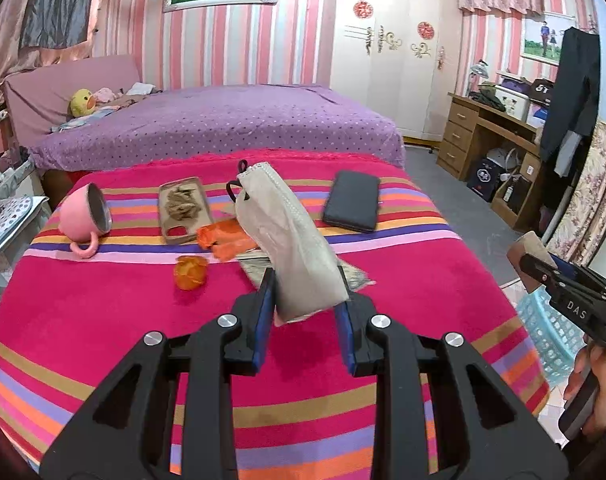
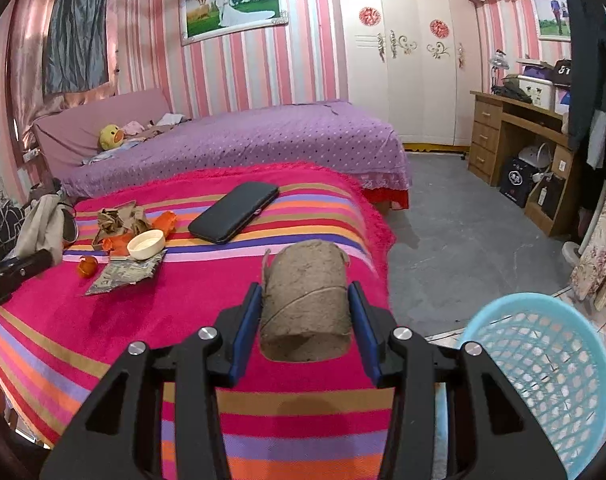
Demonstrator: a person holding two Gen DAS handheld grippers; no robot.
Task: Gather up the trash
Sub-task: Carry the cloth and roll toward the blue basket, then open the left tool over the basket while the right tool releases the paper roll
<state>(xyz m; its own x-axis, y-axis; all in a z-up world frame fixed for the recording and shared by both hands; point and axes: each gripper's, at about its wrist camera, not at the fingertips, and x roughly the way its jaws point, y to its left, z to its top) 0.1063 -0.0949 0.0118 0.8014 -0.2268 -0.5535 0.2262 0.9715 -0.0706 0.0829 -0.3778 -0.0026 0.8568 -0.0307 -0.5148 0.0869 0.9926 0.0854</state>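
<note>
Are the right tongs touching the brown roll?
Touching. The right wrist view shows the right tongs with both blue pads pressed against the sides of the brown roll, holding it above the striped blanket.

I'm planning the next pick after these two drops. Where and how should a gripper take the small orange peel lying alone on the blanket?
Grip the orange peel across its curled rim, coming straight down from above. It sits as a small open cup, alone on the flat blanket and apart from the foil wrapper, so both fingers probably have room either side. Its thin walls may crush, so close gently.
</note>
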